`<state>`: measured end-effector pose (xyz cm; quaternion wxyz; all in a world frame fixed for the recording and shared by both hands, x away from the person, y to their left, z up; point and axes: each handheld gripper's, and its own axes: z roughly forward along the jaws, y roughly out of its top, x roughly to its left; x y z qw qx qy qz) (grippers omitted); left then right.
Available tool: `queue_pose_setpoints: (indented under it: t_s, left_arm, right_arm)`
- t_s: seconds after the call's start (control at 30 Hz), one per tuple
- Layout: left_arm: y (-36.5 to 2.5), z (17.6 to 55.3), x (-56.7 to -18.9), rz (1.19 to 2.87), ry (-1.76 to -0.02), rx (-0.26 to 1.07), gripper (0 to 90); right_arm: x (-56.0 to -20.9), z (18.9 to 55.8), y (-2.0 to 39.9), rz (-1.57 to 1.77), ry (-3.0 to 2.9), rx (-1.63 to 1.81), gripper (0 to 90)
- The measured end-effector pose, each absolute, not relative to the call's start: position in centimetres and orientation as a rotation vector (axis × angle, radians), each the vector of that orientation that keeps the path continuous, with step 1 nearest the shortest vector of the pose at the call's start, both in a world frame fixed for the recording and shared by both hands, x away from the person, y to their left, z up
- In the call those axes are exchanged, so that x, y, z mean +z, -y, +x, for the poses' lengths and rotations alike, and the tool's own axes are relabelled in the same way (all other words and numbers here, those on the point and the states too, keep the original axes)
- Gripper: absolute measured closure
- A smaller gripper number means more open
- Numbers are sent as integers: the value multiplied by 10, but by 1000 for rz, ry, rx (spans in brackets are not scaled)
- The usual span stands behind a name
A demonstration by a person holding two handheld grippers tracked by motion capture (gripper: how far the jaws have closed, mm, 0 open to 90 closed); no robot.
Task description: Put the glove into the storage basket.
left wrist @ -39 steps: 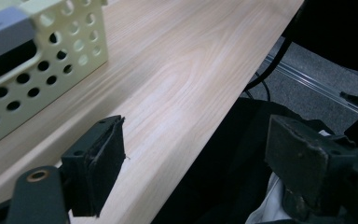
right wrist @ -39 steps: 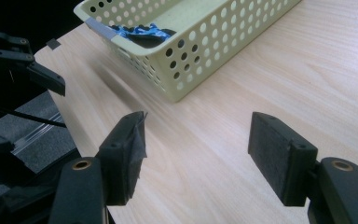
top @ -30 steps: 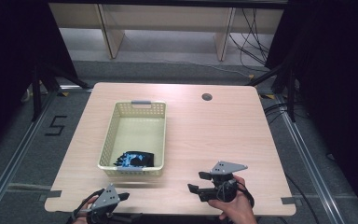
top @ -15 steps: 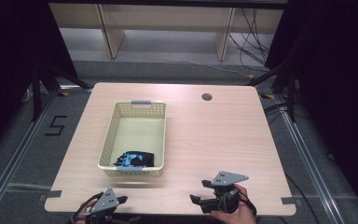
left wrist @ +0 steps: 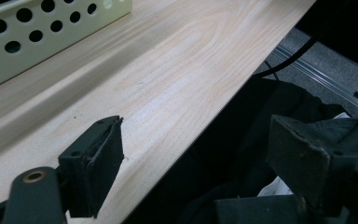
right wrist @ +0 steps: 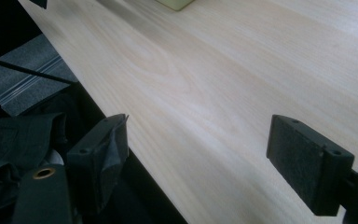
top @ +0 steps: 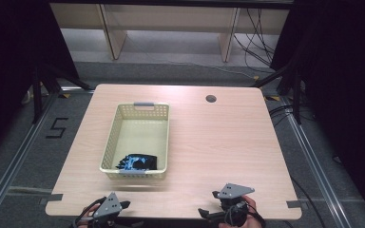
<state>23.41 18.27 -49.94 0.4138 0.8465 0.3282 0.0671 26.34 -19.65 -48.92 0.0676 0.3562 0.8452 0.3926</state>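
A pale yellow perforated basket (top: 109, 147) stands on the left half of the wooden table (top: 218, 142). A dark item with light blue markings (top: 135, 162) lies in its near end. My left gripper (top: 122, 205) is at the table's front edge, left of centre, open with nothing between its jaws (left wrist: 196, 154). My right gripper (top: 209, 205) is at the front edge further right, also open and holding nothing (right wrist: 198, 149). In the left gripper view the basket's wall (left wrist: 37, 37) shows at the upper left. Both grippers are well apart from the basket.
A round cable hole (top: 211, 99) sits near the table's far edge. Dark clothing (left wrist: 279, 116) lies just below the front edge. Metal rails run along the floor on both sides, and wooden shelving stands behind the table.
Both grippers have drawn back toward the front edge of the table. The right one has moved from over the tabletop to the edge. The basket and its contents have not moved.
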Motion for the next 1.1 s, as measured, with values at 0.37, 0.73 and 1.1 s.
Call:
queue_pose_setpoints:
  t_s: [0.37, 0.73, 1.1]
  left_arm:
    - [-182, 234, -500, 2121, -830, 166, 184]
    - [-182, 234, -501, 2135, -832, 176, 186]
    - [-182, 235, -500, 2134, -825, 172, 186]
  right_arm:
    - [-492, 259, 205, 1117, -2556, 1155, 203]
    - [-494, 261, 205, 1099, -2563, 1147, 205]
    - [-496, 262, 205, 1103, -2568, 1151, 203]
